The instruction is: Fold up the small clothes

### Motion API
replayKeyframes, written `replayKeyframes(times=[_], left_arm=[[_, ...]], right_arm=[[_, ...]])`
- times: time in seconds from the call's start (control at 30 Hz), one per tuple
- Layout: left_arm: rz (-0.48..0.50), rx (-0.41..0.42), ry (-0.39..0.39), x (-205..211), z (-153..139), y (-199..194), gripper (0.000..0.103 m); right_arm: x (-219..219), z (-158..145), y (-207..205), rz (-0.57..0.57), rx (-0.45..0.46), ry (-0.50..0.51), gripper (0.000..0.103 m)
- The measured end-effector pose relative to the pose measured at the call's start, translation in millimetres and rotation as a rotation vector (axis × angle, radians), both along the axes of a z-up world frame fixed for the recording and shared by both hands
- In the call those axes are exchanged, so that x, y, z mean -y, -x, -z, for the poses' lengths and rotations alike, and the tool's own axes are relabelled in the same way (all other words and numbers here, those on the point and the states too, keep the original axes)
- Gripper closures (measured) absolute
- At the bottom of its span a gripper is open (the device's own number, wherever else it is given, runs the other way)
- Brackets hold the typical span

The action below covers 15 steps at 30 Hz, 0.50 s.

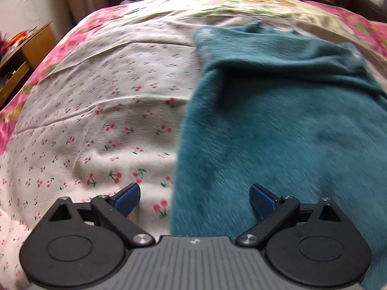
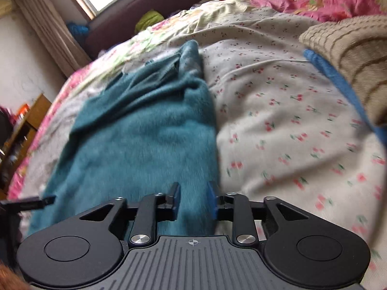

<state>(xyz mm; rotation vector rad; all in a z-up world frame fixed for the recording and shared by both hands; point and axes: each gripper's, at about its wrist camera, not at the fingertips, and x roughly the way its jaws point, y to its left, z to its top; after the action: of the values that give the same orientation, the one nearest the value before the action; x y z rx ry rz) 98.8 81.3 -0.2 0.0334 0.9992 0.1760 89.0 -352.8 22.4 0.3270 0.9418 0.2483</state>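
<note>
A fuzzy teal garment lies rumpled on a white cherry-print sheet, with its far part bunched into folds. In the left wrist view my left gripper hangs open and wide over the garment's left edge, one blue pad over the sheet and the other over the teal fabric, with nothing gripped. In the right wrist view the same garment runs away from me. My right gripper hovers over its near right edge with a narrow gap between the pads. Teal fabric shows through that gap, but the pads do not press on it.
A tan knitted garment lies on a blue cloth at the bed's right side. A pink floral quilt borders the sheet. A wooden shelf stands left of the bed, and a dark headboard closes the far end.
</note>
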Motion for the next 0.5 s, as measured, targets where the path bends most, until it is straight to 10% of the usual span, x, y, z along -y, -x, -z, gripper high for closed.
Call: replayKeyframes(times=[0.5], left_arm=[[0.066,-0.032,0.131,-4.8,-10.8,58.2,0.011]], right_arm=[[-19.9,2.0,36.1,-0.067,-0.092,0.073,0.069]])
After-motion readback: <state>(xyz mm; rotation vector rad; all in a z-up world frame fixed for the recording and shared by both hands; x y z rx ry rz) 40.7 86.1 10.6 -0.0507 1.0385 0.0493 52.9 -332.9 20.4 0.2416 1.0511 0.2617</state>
